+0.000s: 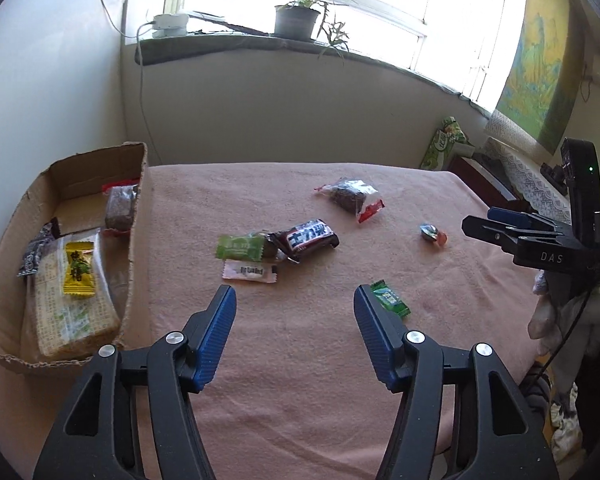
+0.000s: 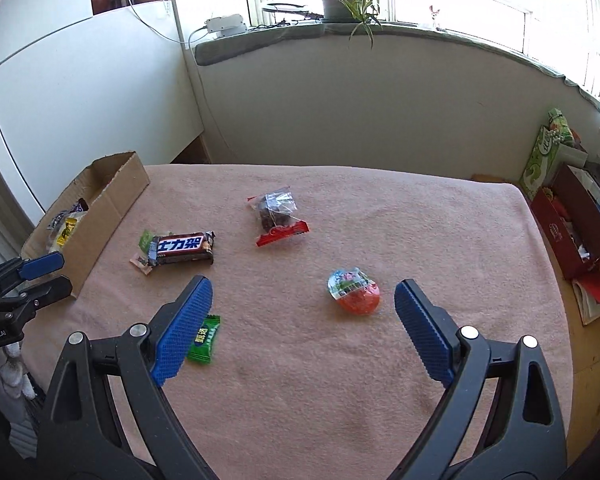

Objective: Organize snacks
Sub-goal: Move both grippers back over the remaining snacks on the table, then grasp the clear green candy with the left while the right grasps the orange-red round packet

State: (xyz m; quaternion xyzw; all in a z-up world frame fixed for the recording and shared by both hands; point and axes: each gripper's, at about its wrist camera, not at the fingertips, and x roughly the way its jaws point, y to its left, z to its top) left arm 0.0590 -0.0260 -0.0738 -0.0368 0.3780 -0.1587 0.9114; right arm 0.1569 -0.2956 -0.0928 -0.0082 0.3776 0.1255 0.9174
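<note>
On the pink cloth lie a dark chocolate bar, a light green candy, a white wrapper, a clear bag of dark snack and an orange egg. A small green candy touches the right finger of my left gripper, which is open with bare cloth between its fingers. My right gripper is open too. The orange egg lies between its fingers, untouched. The small green candy lies by its left finger.
A cardboard box at the table's left holds a yellow candy, a cracker pack and other snacks. A red box and a green pack stand beyond the right edge. A plant sits on the windowsill.
</note>
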